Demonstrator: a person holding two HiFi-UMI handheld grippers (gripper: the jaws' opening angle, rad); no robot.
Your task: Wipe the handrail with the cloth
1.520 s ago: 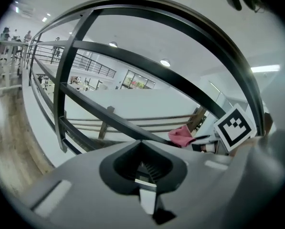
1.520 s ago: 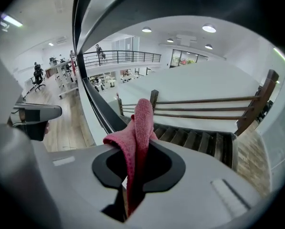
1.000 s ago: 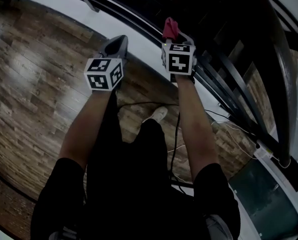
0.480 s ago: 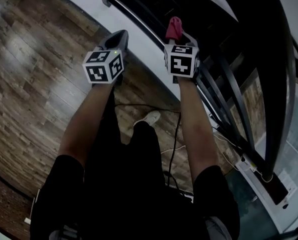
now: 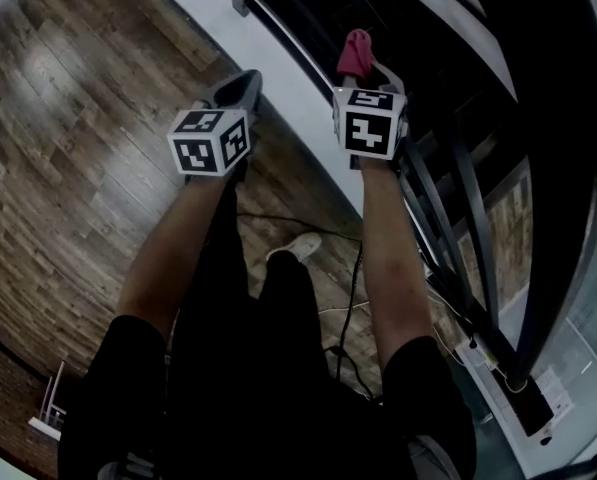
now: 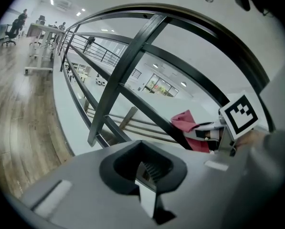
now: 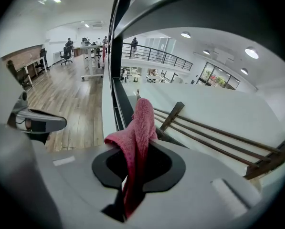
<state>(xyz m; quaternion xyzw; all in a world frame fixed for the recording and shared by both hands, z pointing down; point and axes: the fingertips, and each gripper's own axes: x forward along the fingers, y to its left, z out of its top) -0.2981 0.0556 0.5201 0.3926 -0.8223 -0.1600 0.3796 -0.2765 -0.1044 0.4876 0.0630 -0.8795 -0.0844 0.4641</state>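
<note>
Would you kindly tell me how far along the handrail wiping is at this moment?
Done: the cloth is picked up, clamped in the right tongs.
In hand: those tongs are held up beside the railing bars. The cloth does not visibly touch the handrail. The left tongs are shut and empty.
Left: apparently all of the wiping.

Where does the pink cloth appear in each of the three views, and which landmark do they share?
Head view: cloth at top centre, poking out of the right gripper.
Left gripper view: cloth right of centre, low.
Right gripper view: cloth at centre, clamped in that gripper.
Shared landmark: the black railing.
</note>
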